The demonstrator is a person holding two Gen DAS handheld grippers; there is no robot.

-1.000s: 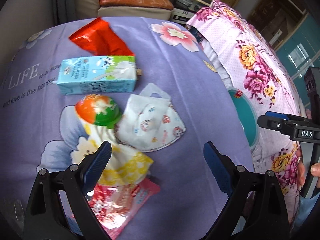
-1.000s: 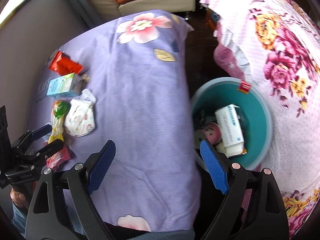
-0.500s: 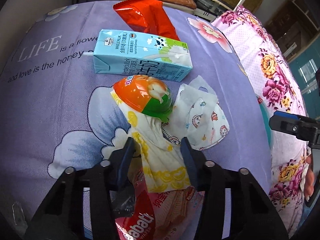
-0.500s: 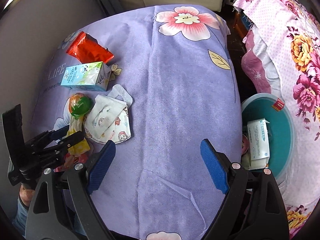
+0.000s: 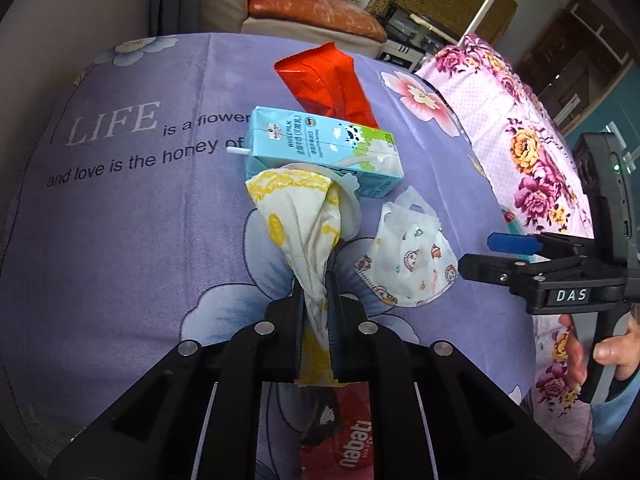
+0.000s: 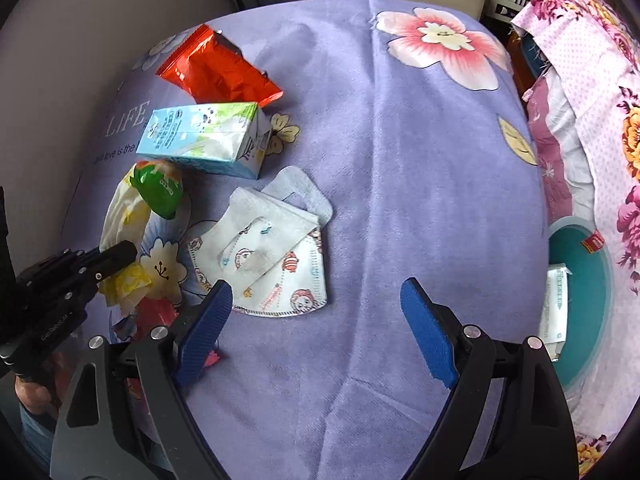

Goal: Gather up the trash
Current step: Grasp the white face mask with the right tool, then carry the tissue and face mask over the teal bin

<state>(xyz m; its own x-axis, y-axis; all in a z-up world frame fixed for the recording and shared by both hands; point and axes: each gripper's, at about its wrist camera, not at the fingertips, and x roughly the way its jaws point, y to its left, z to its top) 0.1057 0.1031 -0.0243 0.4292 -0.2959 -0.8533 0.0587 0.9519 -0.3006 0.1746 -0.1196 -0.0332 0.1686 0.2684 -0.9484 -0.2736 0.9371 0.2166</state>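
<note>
My left gripper (image 5: 316, 300) is shut on a yellow-and-white crumpled wrapper (image 5: 304, 220) that has an orange-green plastic cup (image 6: 160, 190) on its far end, lifted a little off the purple cloth. A blue milk carton (image 5: 320, 148), a red foil bag (image 5: 328, 82) and a white child's face mask (image 5: 408, 264) lie beyond it. My right gripper (image 6: 320, 324) is open and empty, hovering just right of the mask (image 6: 272, 260). A red Nabati wrapper (image 5: 344, 440) lies under my left gripper.
A teal basin (image 6: 584, 300) holding a white packet (image 6: 554, 304) sits on the floor right of the table, beside a pink floral cover (image 6: 600, 80). The purple flowered tablecloth (image 6: 400, 160) drops off at its right edge. A sofa (image 5: 304, 4) stands behind.
My left gripper closed on the yellow-and-white wrapper and raised it, tipping the cup over. My right gripper swung left from the basin toward the mask.
</note>
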